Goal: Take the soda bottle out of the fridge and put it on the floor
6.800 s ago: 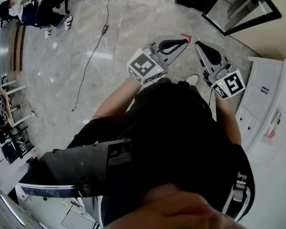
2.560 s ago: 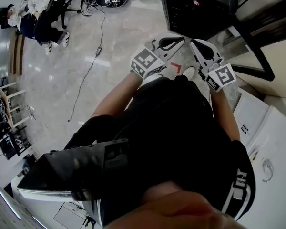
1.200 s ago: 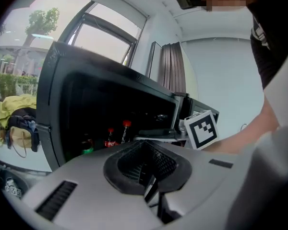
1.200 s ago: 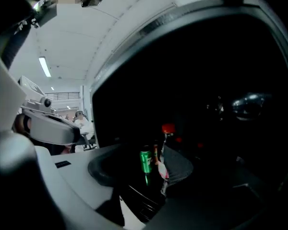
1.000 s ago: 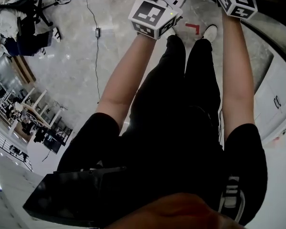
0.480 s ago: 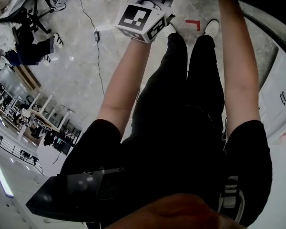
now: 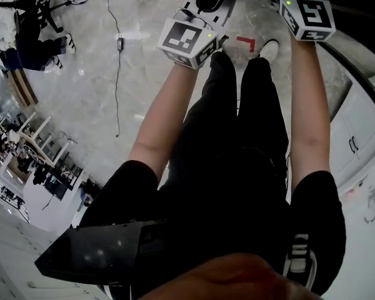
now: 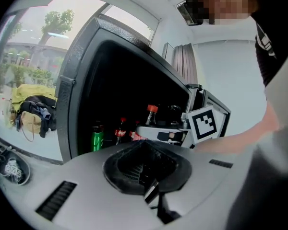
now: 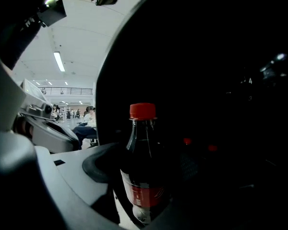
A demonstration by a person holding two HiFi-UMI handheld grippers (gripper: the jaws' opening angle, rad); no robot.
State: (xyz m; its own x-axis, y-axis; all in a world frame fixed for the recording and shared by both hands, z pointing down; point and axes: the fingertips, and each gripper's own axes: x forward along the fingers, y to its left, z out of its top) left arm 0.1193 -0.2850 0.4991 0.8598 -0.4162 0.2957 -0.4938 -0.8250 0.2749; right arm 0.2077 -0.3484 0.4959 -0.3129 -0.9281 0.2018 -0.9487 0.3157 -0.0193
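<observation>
Right gripper (image 9: 144, 152) is closed on the bottle (image 9: 142, 186), as its own view shows. The jaws grip it low on the body, near the red label, and the dark pad of the grey left jaw lies against its side. The right jaw is almost lost in the dark. The bottle stands upright, with its red cap on, inside the dark fridge (image 9: 216, 71). Two more red caps (image 9: 187, 141) show faintly to the right, farther in.

In the left gripper view, the left gripper (image 8: 147, 145) has its jaws together, with nothing between them. Far beyond them the fridge is open. The right gripper reaches into it from the right, and the cap of the bottle rises just above its jaws. To the left stand a green can (image 8: 97, 139) and a small cola bottle (image 8: 120, 131).

In the head view, both arms stretch far forward over the floor (image 7: 100, 105). A red mark (image 7: 245, 42) lies on the floor between the grippers, and a cable (image 7: 117, 74) runs at the left.
</observation>
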